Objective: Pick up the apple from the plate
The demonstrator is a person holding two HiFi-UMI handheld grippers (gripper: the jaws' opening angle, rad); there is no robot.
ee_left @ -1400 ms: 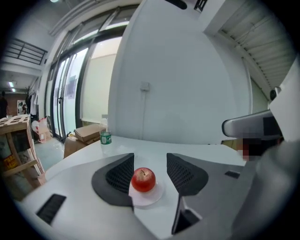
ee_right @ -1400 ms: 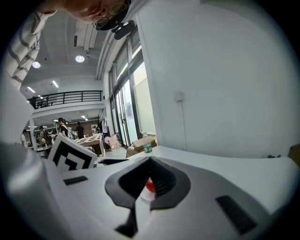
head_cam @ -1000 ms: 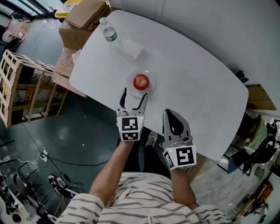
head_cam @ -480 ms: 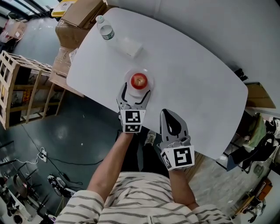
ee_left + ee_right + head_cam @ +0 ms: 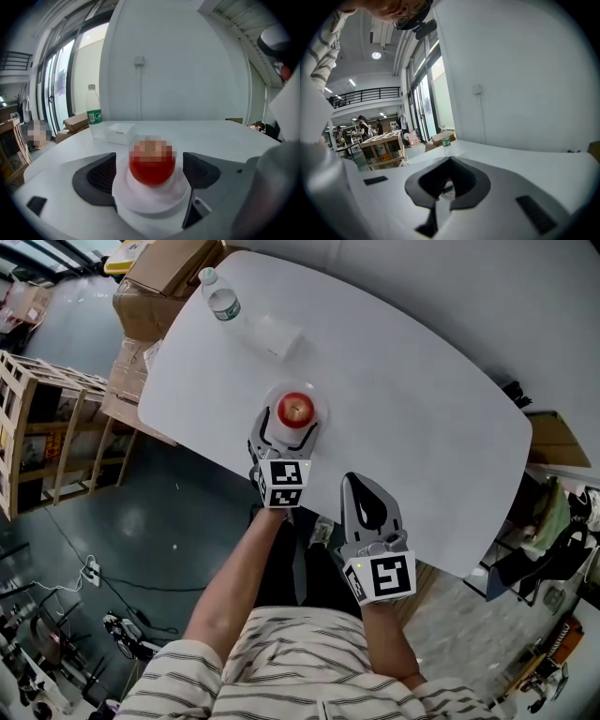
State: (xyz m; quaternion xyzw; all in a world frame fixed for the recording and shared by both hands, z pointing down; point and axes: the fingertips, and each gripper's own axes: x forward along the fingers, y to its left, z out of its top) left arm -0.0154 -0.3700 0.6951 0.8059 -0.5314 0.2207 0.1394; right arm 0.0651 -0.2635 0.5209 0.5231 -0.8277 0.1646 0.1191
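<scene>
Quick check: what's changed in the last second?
The left hand-held gripper advanced to the plate and, jaws opening, now straddles the apple without gripping it. The right hand-held gripper, shut, the water bottle and the white box stayed put.

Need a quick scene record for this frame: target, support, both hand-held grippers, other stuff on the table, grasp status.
target: red apple, sitting on the plate
support: white plate, near the table edge closest to the person
left hand-held gripper: jaws opening, one on each side of the apple, pads not touching it
right hand-held gripper: jaws together, empty, back from the plate
other items: water bottle and white box, beyond the plate
grasp status: apple not yet grasped
</scene>
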